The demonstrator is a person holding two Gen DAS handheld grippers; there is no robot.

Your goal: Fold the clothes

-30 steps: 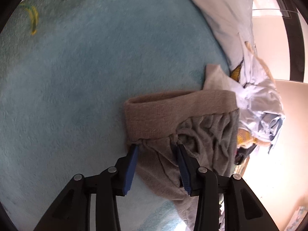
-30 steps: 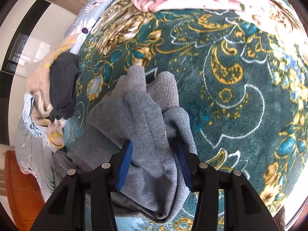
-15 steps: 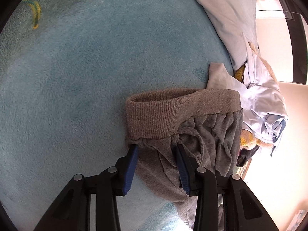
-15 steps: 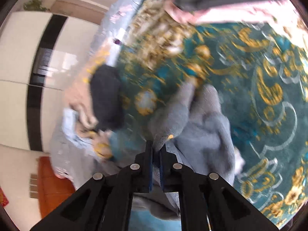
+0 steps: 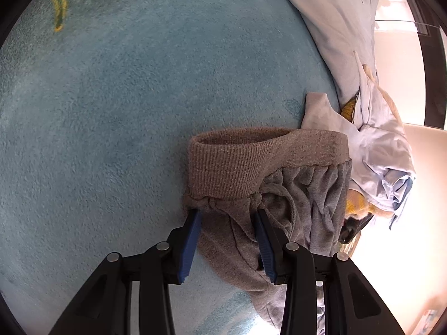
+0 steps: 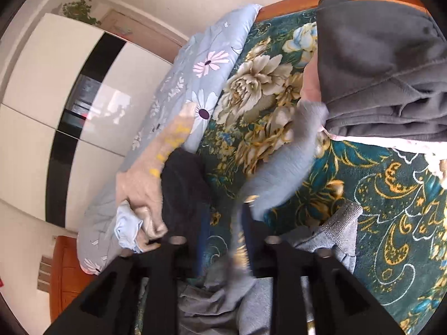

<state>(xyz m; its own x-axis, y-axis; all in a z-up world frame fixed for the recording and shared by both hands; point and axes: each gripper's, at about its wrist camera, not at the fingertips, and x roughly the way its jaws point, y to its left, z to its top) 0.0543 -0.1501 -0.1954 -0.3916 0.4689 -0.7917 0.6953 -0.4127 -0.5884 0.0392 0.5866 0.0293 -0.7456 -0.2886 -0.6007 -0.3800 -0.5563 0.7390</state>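
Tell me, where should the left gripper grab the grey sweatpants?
Probably on the grey sweatpants' ribbed brown-grey waistband, at its left end, coming in from below. The band is thick, stands up in an open loop on the teal fleece blanket, and the open left gripper already straddles the gathers beneath it.

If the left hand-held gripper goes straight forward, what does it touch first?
Probably the ribbed brown waistband of the grey sweatpants, just ahead of the open left hand-held gripper; depth is uncertain.

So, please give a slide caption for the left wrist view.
Open left gripper straddles grey sweatpants just below the ribbed waistband, on a teal blanket.
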